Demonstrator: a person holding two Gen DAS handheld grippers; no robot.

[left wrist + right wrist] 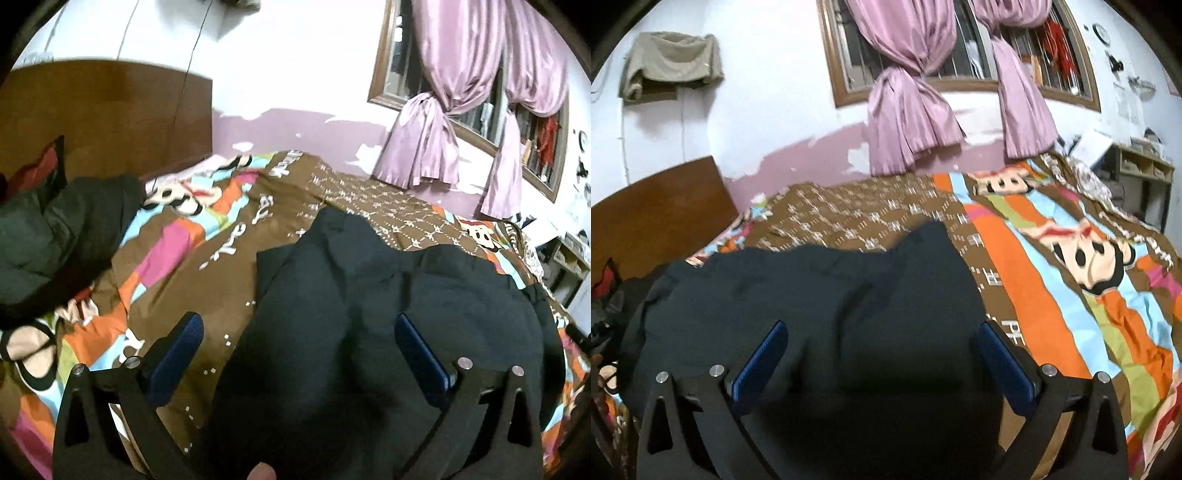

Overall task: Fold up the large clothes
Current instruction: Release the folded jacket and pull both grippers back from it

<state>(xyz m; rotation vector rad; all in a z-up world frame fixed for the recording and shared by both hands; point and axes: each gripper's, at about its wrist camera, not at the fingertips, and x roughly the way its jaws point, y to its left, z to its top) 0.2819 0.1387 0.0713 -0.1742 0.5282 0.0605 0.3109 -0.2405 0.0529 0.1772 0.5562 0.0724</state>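
A large dark garment (388,295) lies spread on a bed covered with a colourful cartoon-print blanket (207,280). My left gripper (297,325) is open above the garment's left part, its blue-padded fingers (184,347) wide apart and empty. In the right wrist view the same dark garment (820,291) fills the lower middle. My right gripper (882,332) is open over it, fingers (1001,362) wide apart and empty. The garment's near edge is hidden under both grippers.
A second heap of dark clothes (55,236) lies at the bed's left by a brown wooden headboard (103,114). Pink tied curtains (908,114) hang at a barred window behind the bed. A shelf unit (1141,173) stands at the far right.
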